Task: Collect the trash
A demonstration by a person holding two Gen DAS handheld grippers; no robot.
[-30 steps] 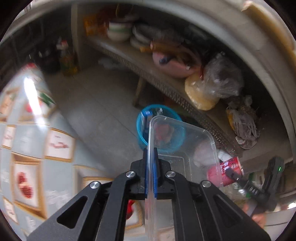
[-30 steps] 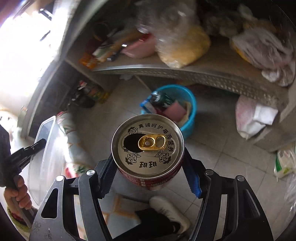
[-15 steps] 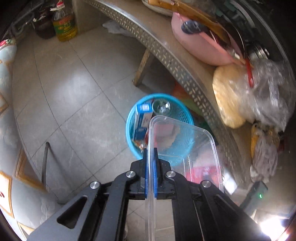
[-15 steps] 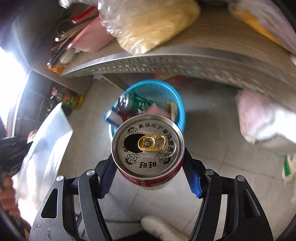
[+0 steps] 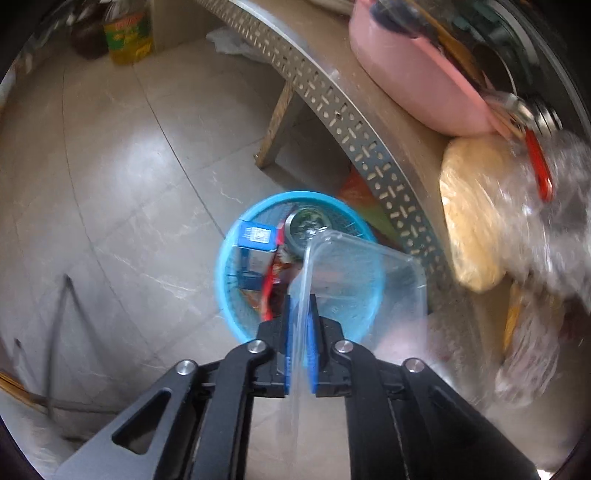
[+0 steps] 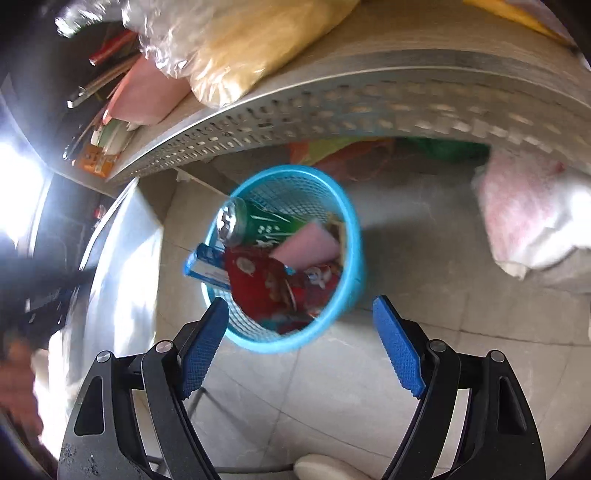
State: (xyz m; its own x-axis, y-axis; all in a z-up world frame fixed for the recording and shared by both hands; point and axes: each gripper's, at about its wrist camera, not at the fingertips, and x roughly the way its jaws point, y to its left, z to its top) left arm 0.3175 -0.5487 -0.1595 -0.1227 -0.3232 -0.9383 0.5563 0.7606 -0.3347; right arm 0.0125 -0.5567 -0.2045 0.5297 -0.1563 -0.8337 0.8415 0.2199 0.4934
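A blue mesh basket [image 5: 225,258] [image 6: 354,236] stands on the tiled floor below both grippers, holding a green can [image 6: 255,221], a blue box [image 6: 207,266] and a pink piece. The red can [image 6: 258,284] is inside the basket's mouth, blurred. My right gripper [image 6: 299,301] hangs over the basket with its jaws opening and nothing between them. My left gripper [image 5: 301,299] is over the basket too. Its jaws are opening, and the wall of a clear plastic container [image 5: 362,273] [image 6: 122,266] still stands in the narrow gap between the pads.
A perforated metal shelf edge [image 5: 369,140] runs just beyond the basket, loaded with a pink basin [image 5: 413,85] and a yellow bag [image 5: 476,206]. An oil bottle [image 5: 129,33] stands far left. A pink-white bag [image 6: 524,221] lies on the floor at right, a shoe [image 6: 325,467] below.
Both grippers sank toward the basket. The right gripper opened and let the red can go into the basket. The left pads parted slightly around the clear container.
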